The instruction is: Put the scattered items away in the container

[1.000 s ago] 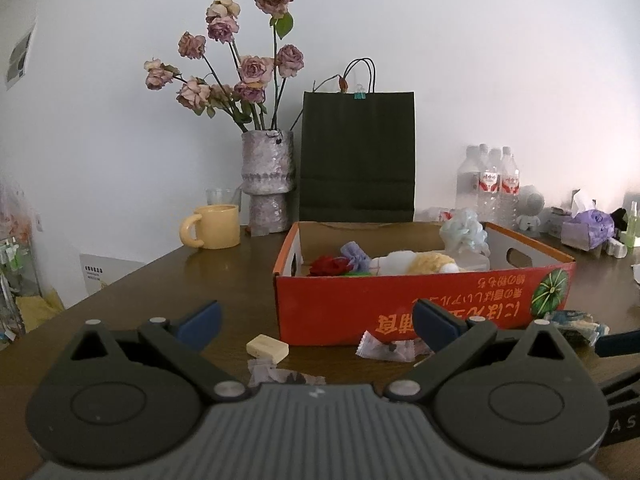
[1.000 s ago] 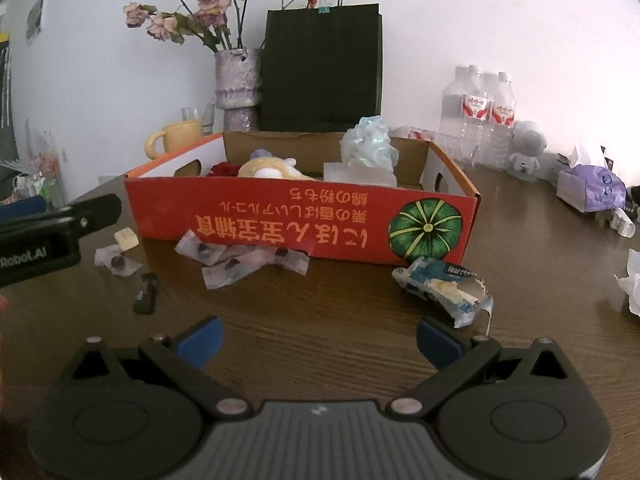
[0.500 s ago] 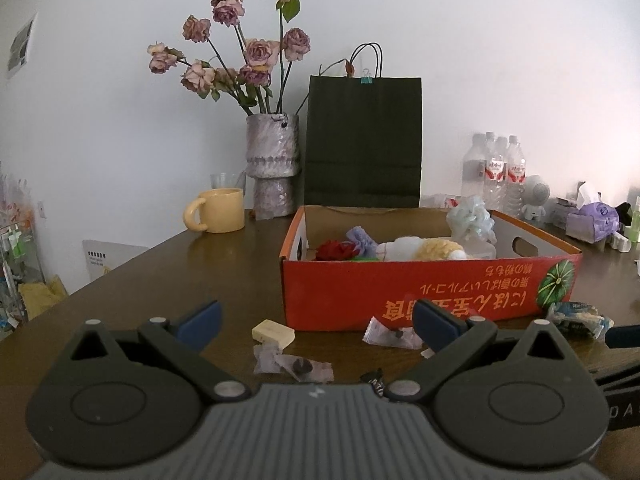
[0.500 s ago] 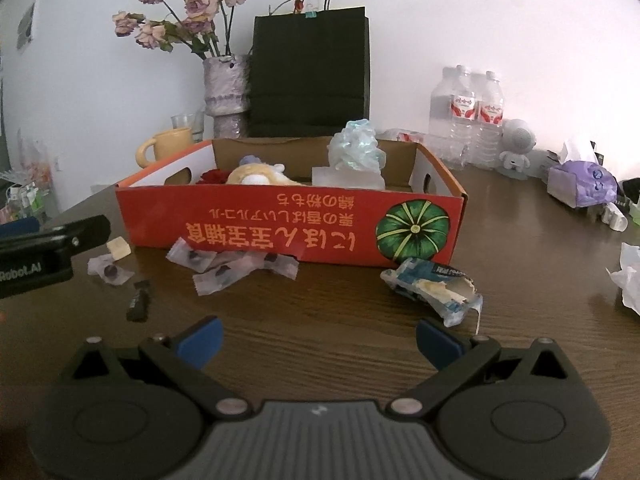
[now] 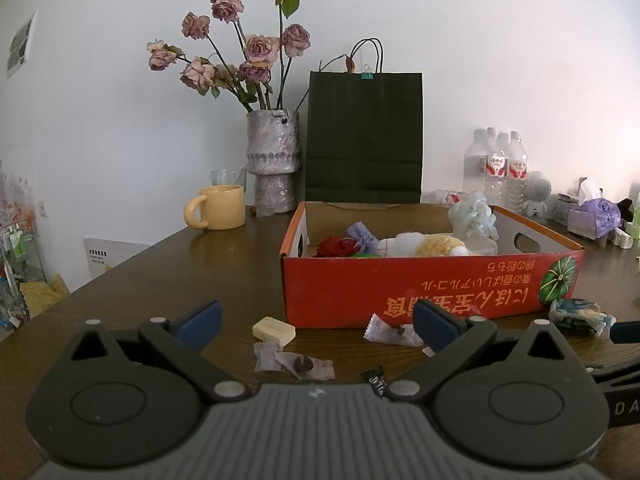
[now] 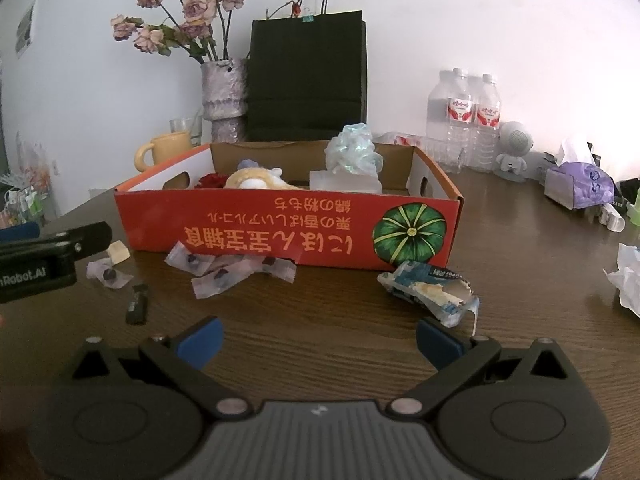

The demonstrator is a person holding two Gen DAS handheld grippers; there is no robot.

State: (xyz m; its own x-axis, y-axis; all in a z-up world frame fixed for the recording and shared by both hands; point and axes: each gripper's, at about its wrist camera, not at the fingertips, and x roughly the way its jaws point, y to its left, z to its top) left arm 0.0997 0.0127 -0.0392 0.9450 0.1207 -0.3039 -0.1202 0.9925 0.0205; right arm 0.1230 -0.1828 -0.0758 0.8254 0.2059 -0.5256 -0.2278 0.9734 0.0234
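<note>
An orange cardboard box (image 5: pixel 400 288) (image 6: pixel 280 236) holds a red item, a plush toy (image 5: pixel 424 244) and a pale blue bundle (image 6: pixel 354 152). In front of it lie a cream block (image 5: pixel 274 329) (image 6: pixel 119 251), clear candy wrappers (image 5: pixel 294 362) (image 6: pixel 224 270), a small black packet (image 6: pixel 138 309) (image 5: pixel 374 378) and a torn blue packet (image 6: pixel 432 294) (image 5: pixel 578 312). My left gripper (image 5: pixel 316 322) is open and empty just before the cream block and wrappers. My right gripper (image 6: pixel 318 338) is open and empty, short of the torn packet.
Behind the box stand a yellow mug (image 5: pixel 218 206), a vase of roses (image 5: pixel 274 160), a black paper bag (image 5: pixel 364 136) and water bottles (image 6: pixel 464 120). A tissue pack (image 6: pixel 580 184) and crumpled paper (image 6: pixel 628 276) lie at the right. The table edge runs at the left.
Both grippers have risen and pulled back a little, so the box and scattered items sit lower in view. The wrapper and black packet now show before my left gripper.
</note>
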